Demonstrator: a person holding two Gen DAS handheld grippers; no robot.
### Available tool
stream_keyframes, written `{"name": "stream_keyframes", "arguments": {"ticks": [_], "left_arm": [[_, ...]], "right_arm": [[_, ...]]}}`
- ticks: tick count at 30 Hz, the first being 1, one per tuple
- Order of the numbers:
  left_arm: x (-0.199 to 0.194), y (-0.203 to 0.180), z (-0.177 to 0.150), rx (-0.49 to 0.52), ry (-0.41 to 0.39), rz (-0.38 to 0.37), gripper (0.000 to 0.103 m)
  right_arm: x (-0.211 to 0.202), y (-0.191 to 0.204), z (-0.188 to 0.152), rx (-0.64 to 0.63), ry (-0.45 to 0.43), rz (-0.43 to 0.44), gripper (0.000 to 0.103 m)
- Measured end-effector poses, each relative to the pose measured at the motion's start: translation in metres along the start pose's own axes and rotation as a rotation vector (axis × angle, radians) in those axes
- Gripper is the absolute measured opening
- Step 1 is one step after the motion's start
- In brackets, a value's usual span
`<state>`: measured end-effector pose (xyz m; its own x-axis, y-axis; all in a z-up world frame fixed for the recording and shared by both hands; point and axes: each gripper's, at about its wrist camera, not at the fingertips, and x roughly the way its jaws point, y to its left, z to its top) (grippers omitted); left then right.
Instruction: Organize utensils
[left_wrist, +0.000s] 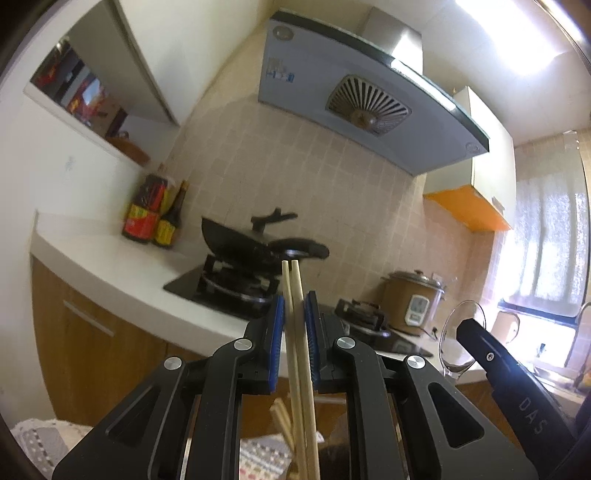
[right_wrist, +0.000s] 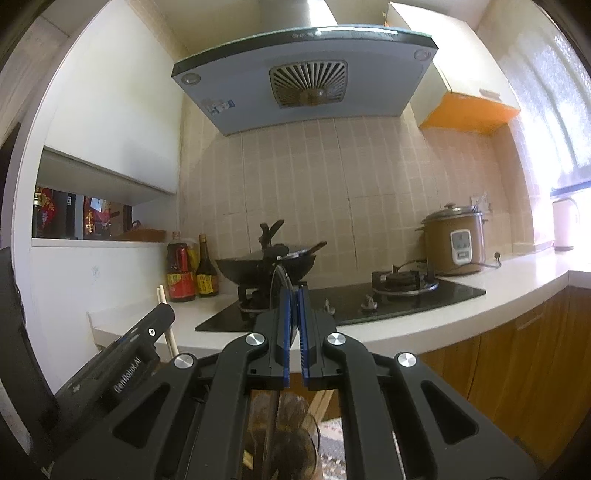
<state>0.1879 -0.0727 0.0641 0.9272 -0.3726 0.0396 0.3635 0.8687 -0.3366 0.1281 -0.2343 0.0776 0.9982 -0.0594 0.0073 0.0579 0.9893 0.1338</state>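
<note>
- Two grippers point level across a kitchen toward the tiled wall and the stove, side by side, each showing at the edge of the other's camera.
- The left gripper (left_wrist: 294, 310) has its jaws nearly together, the blue pads pinching a pair of wooden chopsticks (left_wrist: 300, 332). The sticks stand almost upright between the pads, their tips rising above the fingertips and their lower ends running down past the bottom of the gripper's frame.
- More chopsticks (left_wrist: 281, 421) show below and just behind the left jaws, leaning to the left of the held pair.
- The right gripper (right_wrist: 294, 314) has its jaws pressed almost shut on a clear spoon (right_wrist: 281, 278). Seen edge-on from its own camera, the spoon is only a thin curved line rising just above the fingertips, with a dark stem running down beneath the jaws.
- A clear cup (right_wrist: 284, 435) sits directly below the right gripper, blurred; what is in it cannot be told.
- The left view alone shows the spoon's bowl face-on, to the right of the left gripper, held up at the tip of the right gripper's finger.
- The right view alone shows the held chopsticks from the side, to its lower left, poking above and below the left gripper's body.
- Beyond both grippers a black wok (right_wrist: 267, 264) sits on the stove (right_wrist: 369, 301), with sauce bottles (right_wrist: 190, 271) to the left and a rice cooker (right_wrist: 454, 240) to the right.
</note>
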Motion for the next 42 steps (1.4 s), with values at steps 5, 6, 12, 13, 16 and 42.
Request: {"name": "stream_keyframes", "arguments": {"ticks": [5, 6, 12, 13, 16, 42], "left_arm": [[-0.004, 0.011, 0.000, -0.023, 0.086, -0.035, 0.011], [-0.006, 0.013, 0.000, -0.027, 0.103, -0.041, 0.012], [-0.024, 0.022, 0.005, -0.046, 0.182, -0.065, 0.054], [-0.031, 0.024, 0.008, -0.053, 0.180, -0.065, 0.053], [-0.047, 0.026, 0.018, -0.056, 0.191, -0.078, 0.053], [-0.254, -0.007, 0.080, 0.198, 0.013, 0.065, 0.092]], "right_arm": [[-0.007, 0.001, -0.002, 0.016, 0.063, 0.043, 0.003], [-0.009, 0.003, -0.003, 0.014, 0.078, 0.055, 0.003], [-0.020, 0.002, -0.003, 0.041, 0.187, 0.106, 0.012], [-0.022, 0.000, -0.002, 0.059, 0.204, 0.117, 0.016], [-0.032, -0.001, 0.005, 0.082, 0.248, 0.150, 0.041], [-0.229, 0.054, 0.024, -0.229, 0.062, 0.051, 0.091]]}}
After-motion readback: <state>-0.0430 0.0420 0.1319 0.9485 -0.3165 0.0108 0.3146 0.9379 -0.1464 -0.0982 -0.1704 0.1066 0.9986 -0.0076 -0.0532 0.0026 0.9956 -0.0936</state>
